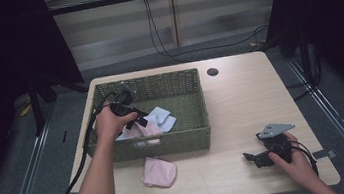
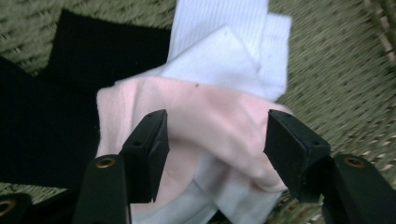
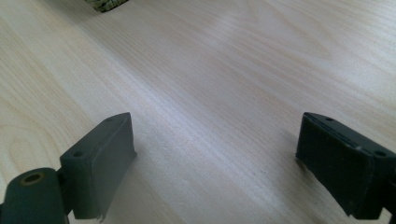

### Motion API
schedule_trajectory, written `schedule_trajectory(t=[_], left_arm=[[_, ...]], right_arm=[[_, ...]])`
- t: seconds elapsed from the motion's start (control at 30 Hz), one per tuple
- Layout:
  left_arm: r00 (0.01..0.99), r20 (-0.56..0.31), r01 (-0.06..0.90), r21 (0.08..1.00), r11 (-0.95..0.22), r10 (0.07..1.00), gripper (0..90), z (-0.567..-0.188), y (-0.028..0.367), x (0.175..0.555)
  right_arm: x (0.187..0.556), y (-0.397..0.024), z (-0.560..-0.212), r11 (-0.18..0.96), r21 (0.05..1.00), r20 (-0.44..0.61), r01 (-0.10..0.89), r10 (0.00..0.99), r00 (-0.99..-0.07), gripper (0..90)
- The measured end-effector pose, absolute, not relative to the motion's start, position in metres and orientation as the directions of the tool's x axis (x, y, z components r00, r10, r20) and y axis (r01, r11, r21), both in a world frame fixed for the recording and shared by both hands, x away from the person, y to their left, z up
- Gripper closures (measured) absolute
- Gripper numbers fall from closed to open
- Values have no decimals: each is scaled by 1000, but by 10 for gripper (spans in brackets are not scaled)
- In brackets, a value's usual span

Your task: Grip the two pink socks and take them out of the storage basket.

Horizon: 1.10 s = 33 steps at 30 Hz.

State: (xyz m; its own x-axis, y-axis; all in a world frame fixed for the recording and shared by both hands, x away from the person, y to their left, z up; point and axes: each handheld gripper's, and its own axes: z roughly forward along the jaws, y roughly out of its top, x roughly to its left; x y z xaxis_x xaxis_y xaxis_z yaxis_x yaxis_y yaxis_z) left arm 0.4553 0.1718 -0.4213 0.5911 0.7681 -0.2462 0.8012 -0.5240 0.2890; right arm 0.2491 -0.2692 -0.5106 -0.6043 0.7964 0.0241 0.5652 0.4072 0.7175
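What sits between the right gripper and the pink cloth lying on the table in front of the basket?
Nothing visible. The right gripper rests open on the table, and only bare wood lies between it and the pink cloth. The green basket stands behind that line, with the left gripper inside it.

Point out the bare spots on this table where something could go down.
The table is bare between the basket and its right edge, down to the right tongs. A narrower free strip borders the pink cloth. The basket's middle is crowded with cloths under the left tongs.
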Motion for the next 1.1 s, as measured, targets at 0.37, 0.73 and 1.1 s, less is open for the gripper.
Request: schedule_trajectory(t=[0.37, 0.73, 1.1], left_arm=[[563, -212, 825, 206, -527, 799, 670, -431, 167, 457], [557, -211, 828, 206, -521, 803, 864, -429, 164, 455], [587, -246, 806, 265, -529, 771, 865, -385, 164, 451]], right_arm=[[249, -269, -511, 409, 716, 25, 566, 795, -606, 105], [249, -269, -511, 408, 716, 25, 566, 795, -605, 105], [249, -269, -511, 409, 718, 23, 564, 795, -606, 105]])
